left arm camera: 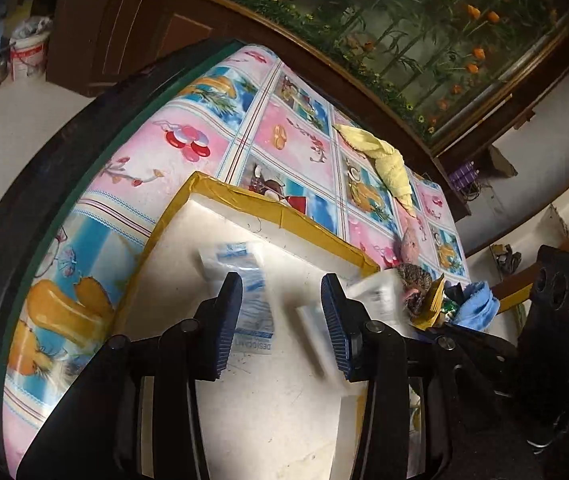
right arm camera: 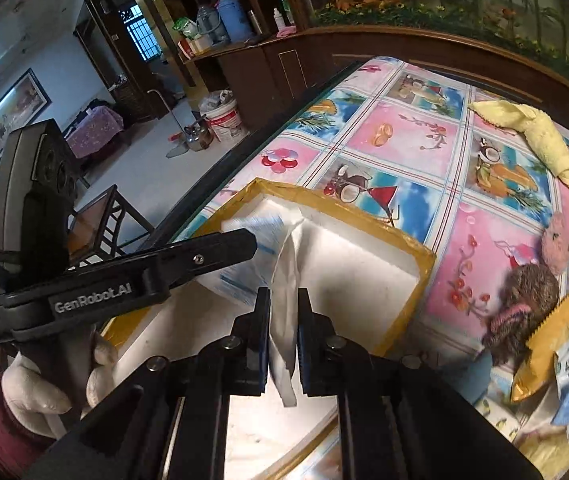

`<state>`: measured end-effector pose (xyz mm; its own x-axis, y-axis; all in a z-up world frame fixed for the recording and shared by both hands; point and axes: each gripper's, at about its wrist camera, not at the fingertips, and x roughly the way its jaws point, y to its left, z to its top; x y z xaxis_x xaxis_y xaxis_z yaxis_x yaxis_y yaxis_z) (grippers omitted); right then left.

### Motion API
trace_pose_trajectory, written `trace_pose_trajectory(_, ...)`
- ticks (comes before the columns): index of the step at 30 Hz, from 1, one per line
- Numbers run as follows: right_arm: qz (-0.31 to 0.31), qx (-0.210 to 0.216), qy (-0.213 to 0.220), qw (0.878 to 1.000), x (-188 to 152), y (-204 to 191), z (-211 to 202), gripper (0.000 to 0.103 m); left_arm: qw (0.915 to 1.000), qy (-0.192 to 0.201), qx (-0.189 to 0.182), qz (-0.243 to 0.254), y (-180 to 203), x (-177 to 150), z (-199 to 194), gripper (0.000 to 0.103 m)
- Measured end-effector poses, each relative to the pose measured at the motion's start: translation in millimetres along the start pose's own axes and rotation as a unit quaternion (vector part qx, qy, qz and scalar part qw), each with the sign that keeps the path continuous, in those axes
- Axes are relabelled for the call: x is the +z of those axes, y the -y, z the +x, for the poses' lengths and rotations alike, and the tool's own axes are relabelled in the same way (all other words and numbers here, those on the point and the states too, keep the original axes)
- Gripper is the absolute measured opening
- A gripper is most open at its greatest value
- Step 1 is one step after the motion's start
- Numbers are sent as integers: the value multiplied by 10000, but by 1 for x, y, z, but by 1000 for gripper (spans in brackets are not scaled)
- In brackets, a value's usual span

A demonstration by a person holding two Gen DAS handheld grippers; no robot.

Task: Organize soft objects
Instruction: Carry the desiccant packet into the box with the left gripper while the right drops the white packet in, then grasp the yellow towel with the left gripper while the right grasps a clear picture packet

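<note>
Right gripper (right arm camera: 284, 334) — clamped on a white packet (right arm camera: 284, 312), foam box (right arm camera: 364, 276) beneath. Left gripper (left arm camera: 282, 322) — fingers apart above a desiccant sachet (left arm camera: 250, 296).

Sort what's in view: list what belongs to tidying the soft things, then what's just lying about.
Job:
foam box
white packet in right hand-held gripper
desiccant packet
left hand-held gripper, open
yellow cloth
pink plush
brown plush
blue cloth

Lying about:
bucket
kettle
chair
flasks
</note>
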<state>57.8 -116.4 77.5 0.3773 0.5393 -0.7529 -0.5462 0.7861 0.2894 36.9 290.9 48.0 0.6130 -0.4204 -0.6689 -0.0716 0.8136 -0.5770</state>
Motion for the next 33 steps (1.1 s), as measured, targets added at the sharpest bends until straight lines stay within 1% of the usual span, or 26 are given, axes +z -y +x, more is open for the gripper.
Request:
trace_pose_trajectory(1, -1, -125, -14, 9999, 2, 2, 6, 13, 9999, -20, -94, -89, -4, 2, 1, 52)
trace_pose_trajectory(2, 24, -196, -18, 9998, 3, 4, 9, 19, 9998, -16, -138, -132, -5, 3, 0, 55)
trace_pose_trajectory(3, 72, -188, 0, 9998, 5, 6, 11, 21, 9998, -6, -161, -143, -5, 2, -2, 58)
trace_pose_trajectory(4, 143, -147, 31, 9998, 6, 9, 10, 25, 9998, -12, -164, -132, -5, 2, -4, 58)
trace_pose_trajectory(7, 349, -81, 243, 9991, 5, 19, -9, 26, 9999, 3, -92, -78, 2, -1, -16, 58)
trace_pose_trajectory(9, 374, -79, 449, 9983, 6, 21, -25, 26, 9998, 152, -21, 107, 15, -7, -31, 58)
trace_pose_trajectory(11, 386, -180, 676, 9968, 1, 20, -51, 28, 9989, 311, -1, 353, 32, -15, -47, 58)
trace_pose_trajectory(12, 427, -219, 781, 9958, -3, 21, -66, 31, 9983, 362, -21, 459, 41, -20, -52, 58)
trace_pose_trajectory(13, 489, -265, 873, 9946, -8, 23, -80, 41, 9976, 397, -64, 559, 50, -24, -57, 60)
trace_pose_trajectory(14, 562, -359, 951, 9932, -13, 26, -93, 53, 9968, 411, -137, 669, 60, -31, -63, 62)
trace_pose_trajectory(15, 635, -497, 1011, 9916, -18, 30, -104, 57, 9961, 401, -197, 757, 70, -36, -65, 65)
trace_pose_trajectory(17, 804, -843, 1077, 9873, -32, 47, -121, 59, 9943, 316, -334, 962, 89, -51, -66, 65)
trace_pose_trajectory(19, 959, -1178, 943, 9839, -48, 67, -126, 59, 9923, 191, -395, 1157, 107, -68, -62, 65)
trace_pose_trajectory(21, 1166, -1263, 780, 9820, -64, 87, -126, 59, 9903, 62, -429, 1317, 122, -85, -54, 65)
trace_pose_trajectory(24, 1466, -941, 623, 9827, -79, 108, -116, 59, 9863, -188, -409, 1588, 144, -115, -41, 65)
trace_pose_trajectory(26, 1595, -747, 571, 9827, -80, 115, -105, 59, 9833, -321, -394, 1747, 155, -132, -34, 65)
trace_pose_trajectory(28, 1596, -696, 526, 9833, -80, 118, -92, 59, 9818, -385, -348, 1828, 162, -145, -31, 65)
trace_pose_trajectory(30, 1520, -441, 303, 9869, -80, 117, -76, 60, 9819, -396, -320, 1823, 163, -151, -32, 65)
trace_pose_trajectory(31, 1481, -184, 110, 9887, -81, 113, -67, 60, 9820, -392, -308, 1821, 163, -153, -34, 65)
trace_pose_trajectory(33, 1364, 625, -213, 9884, -89, 97, -58, 60, 9813, -359, -279, 1872, 165, -157, -39, 65)
